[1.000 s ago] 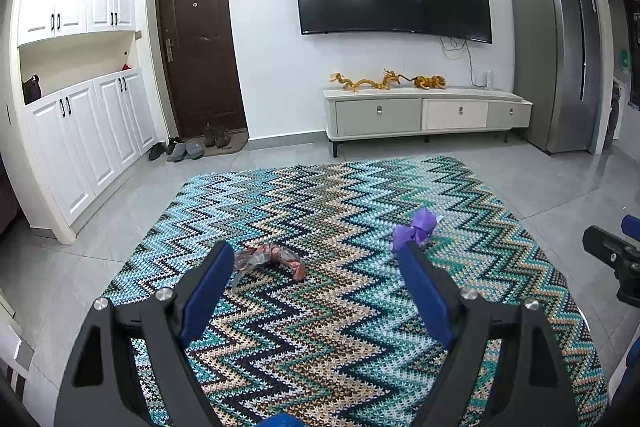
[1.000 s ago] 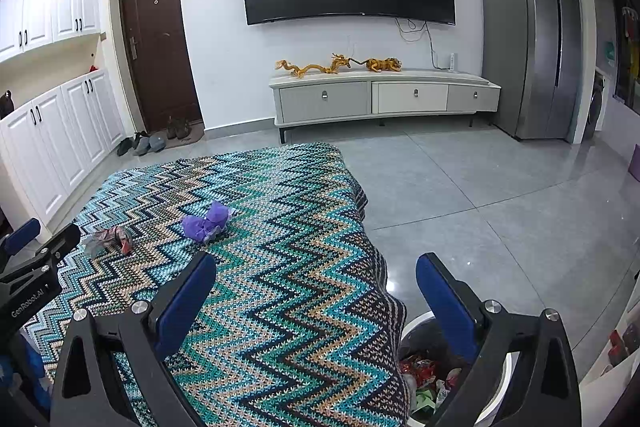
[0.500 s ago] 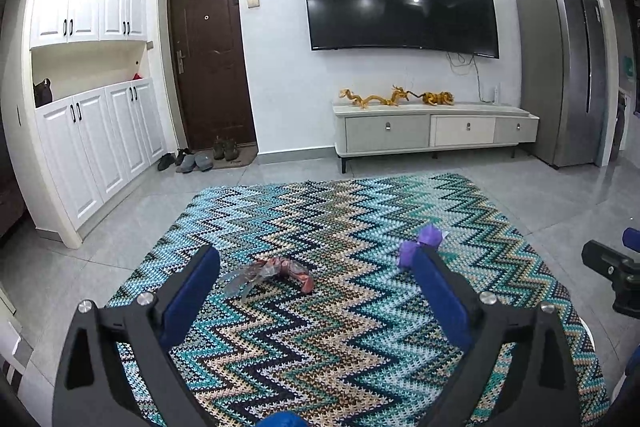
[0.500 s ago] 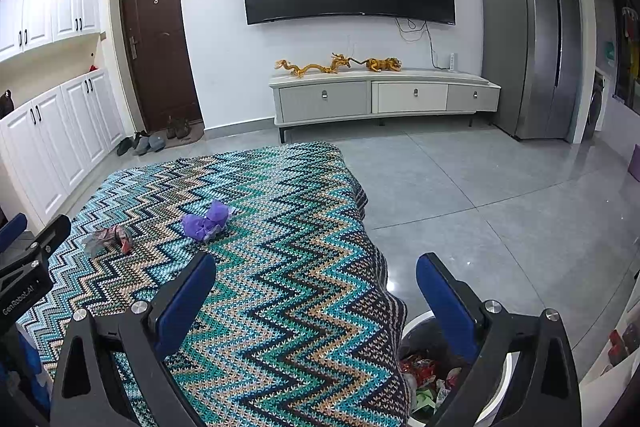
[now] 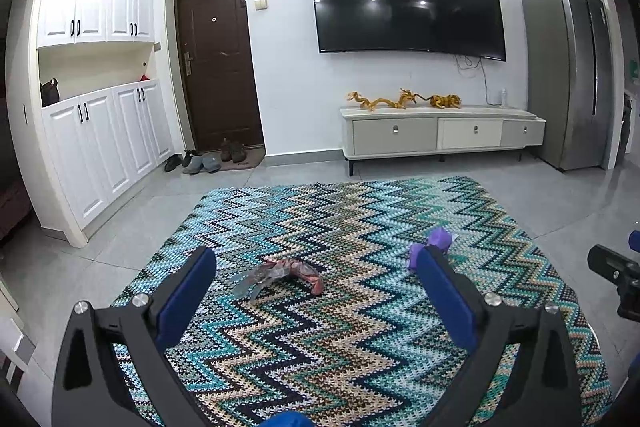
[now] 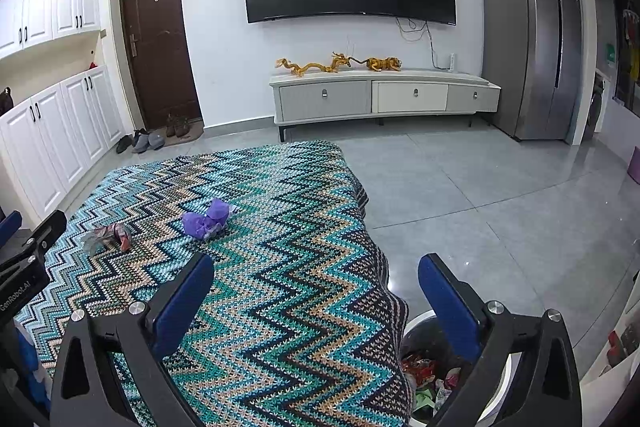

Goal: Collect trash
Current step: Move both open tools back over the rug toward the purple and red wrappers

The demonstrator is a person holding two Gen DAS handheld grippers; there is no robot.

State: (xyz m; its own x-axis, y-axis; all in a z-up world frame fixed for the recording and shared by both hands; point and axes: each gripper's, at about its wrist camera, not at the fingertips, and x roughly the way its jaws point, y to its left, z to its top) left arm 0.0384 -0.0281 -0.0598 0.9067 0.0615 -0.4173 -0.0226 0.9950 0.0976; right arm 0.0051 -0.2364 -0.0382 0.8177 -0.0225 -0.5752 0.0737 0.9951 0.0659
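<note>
Crinkled red and silver wrapper (image 5: 280,273) lies on the zigzag-covered bench (image 5: 360,347), ahead of the left gripper (image 5: 316,263), whose jaws have just been opening and stand wide with nothing between them. Purple wad (image 6: 206,221) sits beside it. Right gripper (image 6: 316,279) hangs wide and empty over the bin (image 6: 420,319). Next comes the reach: forward, down, straddling the wrapper.

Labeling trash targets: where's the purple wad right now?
The purple wad lies on the zigzag blanket, to the right of the reddish wrapper. In the left wrist view it shows just past the tip of the right-hand one of the left gripper's fingers.
</note>
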